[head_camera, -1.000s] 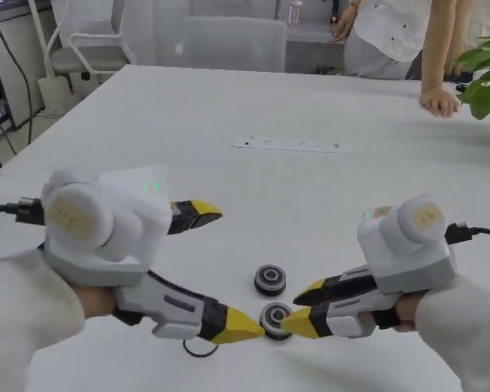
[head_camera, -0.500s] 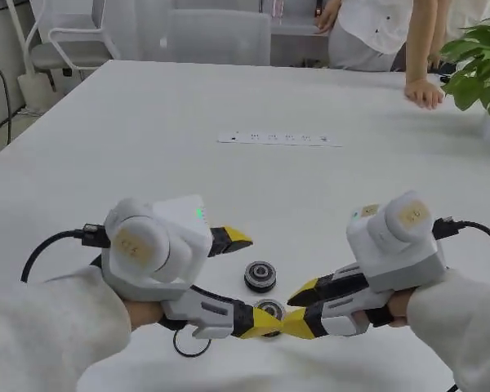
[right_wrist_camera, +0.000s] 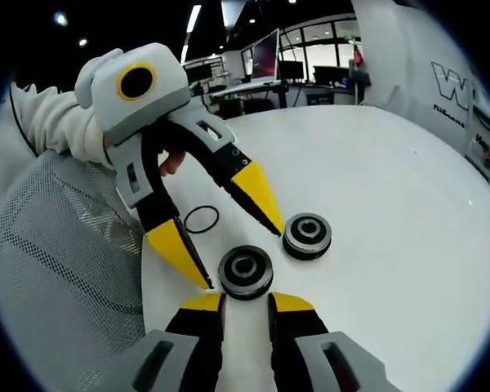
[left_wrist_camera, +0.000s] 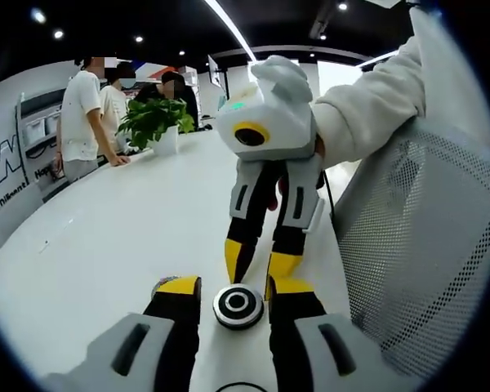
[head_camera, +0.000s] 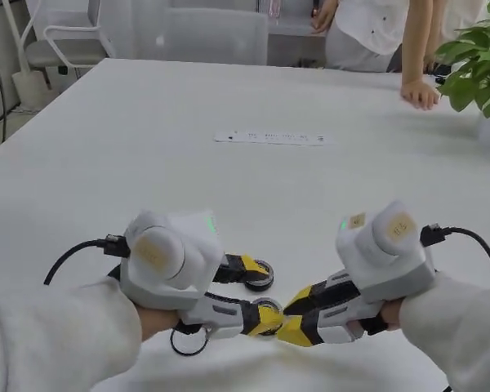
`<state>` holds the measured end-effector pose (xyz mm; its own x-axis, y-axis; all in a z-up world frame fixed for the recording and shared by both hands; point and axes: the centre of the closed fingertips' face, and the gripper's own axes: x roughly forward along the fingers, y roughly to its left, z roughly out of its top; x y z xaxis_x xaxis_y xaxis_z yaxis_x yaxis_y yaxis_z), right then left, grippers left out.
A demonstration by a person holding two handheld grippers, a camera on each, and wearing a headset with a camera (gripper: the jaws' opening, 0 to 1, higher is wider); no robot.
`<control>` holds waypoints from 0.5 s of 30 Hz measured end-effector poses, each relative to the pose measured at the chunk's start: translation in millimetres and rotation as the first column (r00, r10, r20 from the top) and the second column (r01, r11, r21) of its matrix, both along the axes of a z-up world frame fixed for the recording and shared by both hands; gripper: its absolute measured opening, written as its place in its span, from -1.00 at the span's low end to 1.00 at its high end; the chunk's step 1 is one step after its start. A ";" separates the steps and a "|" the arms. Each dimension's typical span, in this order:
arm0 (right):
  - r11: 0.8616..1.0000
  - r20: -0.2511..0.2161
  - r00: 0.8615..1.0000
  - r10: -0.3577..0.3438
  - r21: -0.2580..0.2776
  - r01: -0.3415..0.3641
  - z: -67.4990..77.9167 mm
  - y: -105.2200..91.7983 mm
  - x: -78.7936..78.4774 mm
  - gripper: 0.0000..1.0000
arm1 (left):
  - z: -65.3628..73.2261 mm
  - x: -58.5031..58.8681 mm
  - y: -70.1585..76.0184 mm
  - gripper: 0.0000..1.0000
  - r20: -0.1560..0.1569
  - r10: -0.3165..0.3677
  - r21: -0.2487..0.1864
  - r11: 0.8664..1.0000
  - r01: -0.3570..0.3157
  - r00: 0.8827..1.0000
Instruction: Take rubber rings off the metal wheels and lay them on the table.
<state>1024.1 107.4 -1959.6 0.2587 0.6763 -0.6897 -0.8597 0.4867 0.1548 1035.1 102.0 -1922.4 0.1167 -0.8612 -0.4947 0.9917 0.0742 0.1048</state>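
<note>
Two metal wheels with black rubber rings lie flat on the white table (head_camera: 229,188). The near wheel (head_camera: 269,308) (left_wrist_camera: 238,305) (right_wrist_camera: 245,272) sits between the open jaws of my left gripper (head_camera: 263,292) (left_wrist_camera: 235,286) (right_wrist_camera: 243,258), with small gaps on both sides. My right gripper (head_camera: 291,314) (right_wrist_camera: 247,300) (left_wrist_camera: 255,278) faces it from the other side, narrowly open, its tips at the wheel's rim. The far wheel (head_camera: 261,278) (right_wrist_camera: 307,235) lies just beyond the left gripper's upper jaw. One loose black rubber ring (head_camera: 188,343) (right_wrist_camera: 201,219) rests on the table under the left gripper.
A white strip (head_camera: 268,137) lies mid-table. A potted plant (head_camera: 478,73) stands at the far right. People stand at the far edge, one hand (head_camera: 420,94) on the table. Chairs (head_camera: 216,37) line the far side; a mesh chair back (left_wrist_camera: 416,245) is close behind.
Both grippers have drawn in around the near wheel. The left gripper's jaws have narrowed, its upper jaw coming down beside the far wheel. The head camera has shifted.
</note>
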 end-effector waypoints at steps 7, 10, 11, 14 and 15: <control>1.000 0.023 1.000 0.010 -0.003 -0.010 -0.8 1.7 1.3 -0.66 | -9.0 1.4 4.1 -0.58 -0.057 0.047 -0.006 0.999 -0.047 0.997; 1.000 0.027 1.000 0.013 -0.002 -0.013 -0.8 2.5 1.4 -0.66 | -9.6 1.1 4.4 -0.64 -0.078 0.056 -0.010 0.998 -0.057 0.995; 1.000 0.030 0.999 0.015 -0.003 -0.015 -0.9 2.6 1.5 -0.66 | -11.1 0.0 4.6 -0.67 -0.082 0.055 -0.007 0.998 -0.055 0.995; 1.000 0.034 0.999 0.017 -0.002 -0.016 -0.6 2.9 2.1 -0.65 | -15.0 -2.4 4.1 -0.75 -0.091 0.052 0.005 0.999 -0.052 0.994; 1.000 0.036 0.999 0.018 -0.002 -0.018 -0.5 3.0 2.3 -0.65 | -15.0 -2.2 3.8 -0.75 -0.092 0.054 0.004 0.999 -0.054 0.994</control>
<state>1026.4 110.4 -1960.2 0.2717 0.6799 -0.6811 -0.8733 0.4716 0.1224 1032.8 105.8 -1937.4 0.1172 -0.8542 -0.5066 0.9917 0.1279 0.0137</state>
